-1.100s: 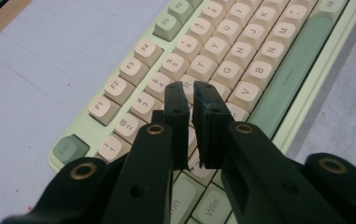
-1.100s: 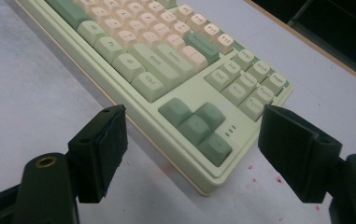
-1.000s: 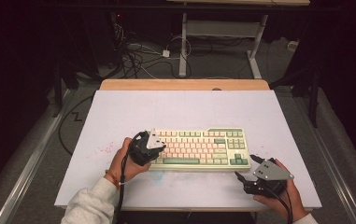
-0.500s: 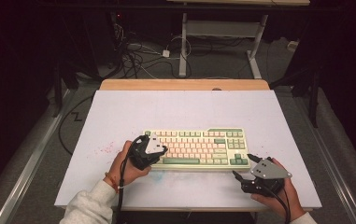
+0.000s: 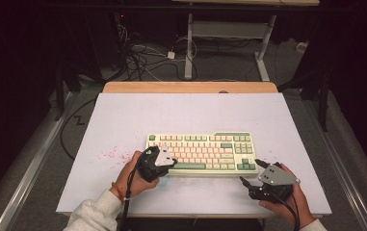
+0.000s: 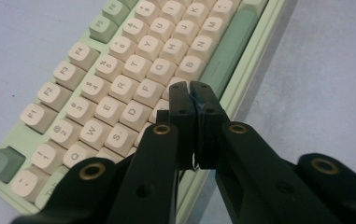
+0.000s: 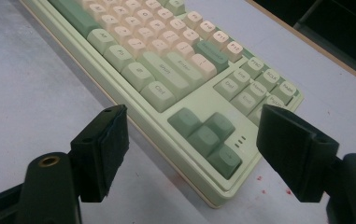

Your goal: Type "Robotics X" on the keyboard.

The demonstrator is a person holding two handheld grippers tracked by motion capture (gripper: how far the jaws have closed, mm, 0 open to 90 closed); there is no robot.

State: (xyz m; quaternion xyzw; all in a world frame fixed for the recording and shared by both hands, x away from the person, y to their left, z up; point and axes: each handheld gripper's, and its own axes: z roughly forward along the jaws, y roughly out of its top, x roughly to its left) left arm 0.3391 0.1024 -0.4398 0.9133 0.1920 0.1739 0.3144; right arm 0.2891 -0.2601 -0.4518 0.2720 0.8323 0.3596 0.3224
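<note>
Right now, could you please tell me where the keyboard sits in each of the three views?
High view: keyboard at table centre, between the two grippers.
Left gripper view: its letter keys run up the left, behind the shut jaws.
Right gripper view: its arrow-key corner lies between the open jaws.
Shared landmark: the green spacebar.

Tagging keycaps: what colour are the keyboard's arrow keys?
Darker green arrow keys on the pale green keyboard; clearest in the right gripper view.

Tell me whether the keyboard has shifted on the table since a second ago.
No. The keyboard sits at the same spot on the white table, its back edge parallel to the wooden strip as before. The left tool rests shut over its keys.
</note>
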